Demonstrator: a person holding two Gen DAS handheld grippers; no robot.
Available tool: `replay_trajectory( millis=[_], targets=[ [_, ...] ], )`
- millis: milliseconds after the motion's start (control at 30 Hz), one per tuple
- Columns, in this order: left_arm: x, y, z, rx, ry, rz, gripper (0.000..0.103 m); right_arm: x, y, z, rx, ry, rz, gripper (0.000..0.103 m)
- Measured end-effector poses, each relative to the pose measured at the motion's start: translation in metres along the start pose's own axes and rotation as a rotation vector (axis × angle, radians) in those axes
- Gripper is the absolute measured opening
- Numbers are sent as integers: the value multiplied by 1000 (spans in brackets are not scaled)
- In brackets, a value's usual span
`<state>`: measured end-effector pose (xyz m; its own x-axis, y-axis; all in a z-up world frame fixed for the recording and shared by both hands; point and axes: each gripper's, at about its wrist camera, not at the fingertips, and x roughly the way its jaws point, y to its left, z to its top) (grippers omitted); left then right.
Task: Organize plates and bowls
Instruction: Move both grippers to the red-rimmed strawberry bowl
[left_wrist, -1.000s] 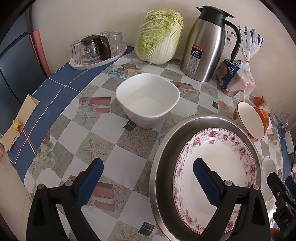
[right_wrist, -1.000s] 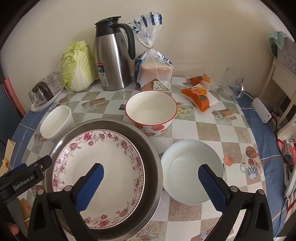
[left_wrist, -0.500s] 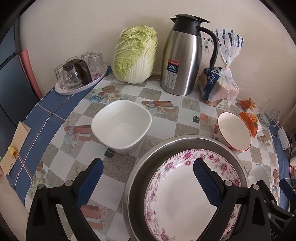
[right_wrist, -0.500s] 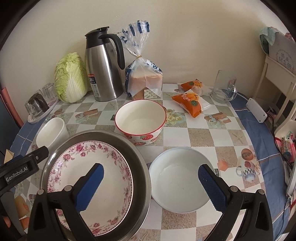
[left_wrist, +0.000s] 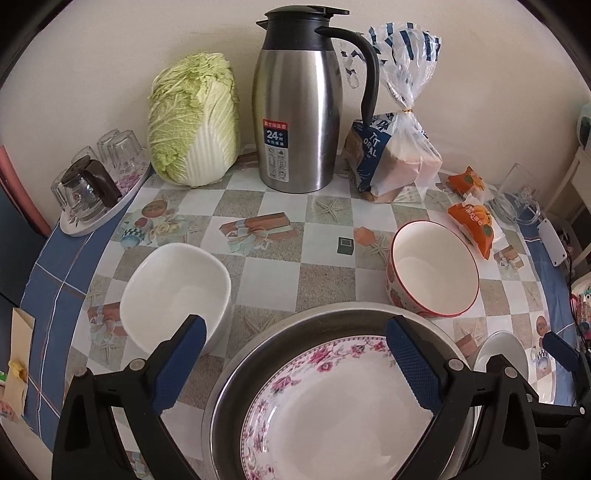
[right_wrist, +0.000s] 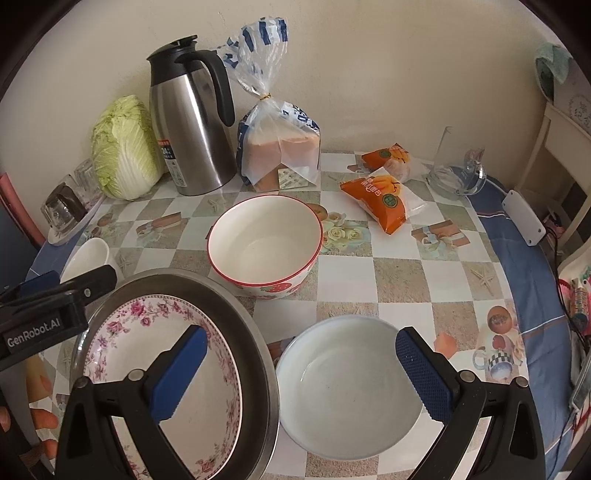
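Both grippers spread wide and empty: right gripper hangs over the round white bowl beside the floral plate in the steel basin, so I'd pinch one rim wall, not straddle it.

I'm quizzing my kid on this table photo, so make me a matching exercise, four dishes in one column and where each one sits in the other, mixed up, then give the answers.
Things:
1. floral plate
2. square white bowl
3. red-rimmed bowl
4. round white bowl

Places:
A. in front of the bread bag
B. inside the steel basin
C. between the open right gripper fingers in its view
D. left of the basin, nearest the glass tray

Pairs: 1-B, 2-D, 3-A, 4-C
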<state>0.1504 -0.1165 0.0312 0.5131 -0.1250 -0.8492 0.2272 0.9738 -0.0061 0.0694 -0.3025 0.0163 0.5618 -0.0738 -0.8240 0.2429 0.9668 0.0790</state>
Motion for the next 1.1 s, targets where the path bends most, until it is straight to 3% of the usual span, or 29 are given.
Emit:
replay_trajectory(
  millis=[400,600,767,1000,1100],
  targets=[
    [22,0,42,-12,55,-90,98,13,-26,43,39,34,84,103],
    [30,-7,59,-16,42,-136,98,29,-39,59,68,59,83,103],
    [50,-17,63,-38,82,-169,98,50,-42,63,75,93,72,102],
    [80,-46,63,-20,146,-218,98,77,-36,68,85,132,87,69],
    [89,-58,64,-4,156,-198,98,87,-31,71,76,145,82,55]
  ],
)
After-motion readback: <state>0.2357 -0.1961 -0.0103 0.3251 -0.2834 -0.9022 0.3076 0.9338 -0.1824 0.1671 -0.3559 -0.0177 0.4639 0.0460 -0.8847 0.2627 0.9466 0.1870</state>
